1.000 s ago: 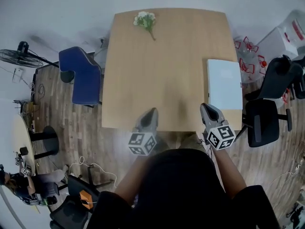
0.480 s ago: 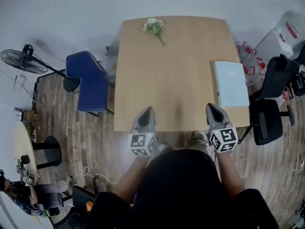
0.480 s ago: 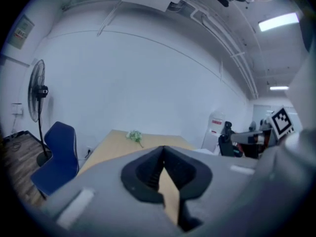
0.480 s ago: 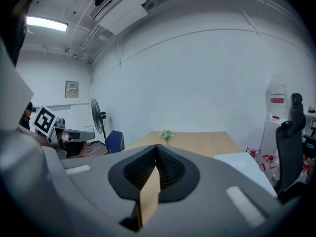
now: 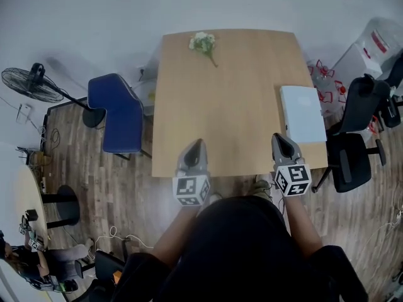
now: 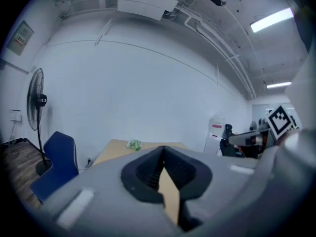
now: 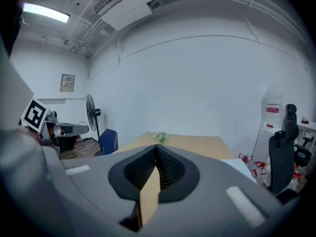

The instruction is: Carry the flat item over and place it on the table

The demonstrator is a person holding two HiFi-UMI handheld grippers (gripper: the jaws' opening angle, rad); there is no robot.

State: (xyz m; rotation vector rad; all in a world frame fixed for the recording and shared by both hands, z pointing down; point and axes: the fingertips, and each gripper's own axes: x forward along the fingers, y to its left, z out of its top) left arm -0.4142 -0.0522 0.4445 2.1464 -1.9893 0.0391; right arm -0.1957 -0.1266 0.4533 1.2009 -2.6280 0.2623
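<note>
The flat item (image 5: 303, 114) is a white rectangular slab lying on the right side of the light wooden table (image 5: 220, 99), close to its right edge. It also shows as a pale strip (image 7: 239, 166) in the right gripper view. My left gripper (image 5: 196, 142) hovers over the table's near edge, shut and empty. My right gripper (image 5: 279, 137) is level with it further right, just short of the flat item's near end, also shut with nothing in it. In the gripper views both the left (image 6: 163, 149) and the right (image 7: 156, 147) point along the table toward the far wall.
A small bunch of white flowers (image 5: 203, 43) lies at the table's far end. A blue chair (image 5: 119, 112) stands left of the table and a black office chair (image 5: 352, 159) to the right. A floor fan (image 5: 19, 80) is at far left and a water dispenser (image 7: 271, 112) at the right wall.
The head view has shifted, so the table sits lower and further right in frame. Both grippers stay shut at the near edge. The flat item has not moved on the table.
</note>
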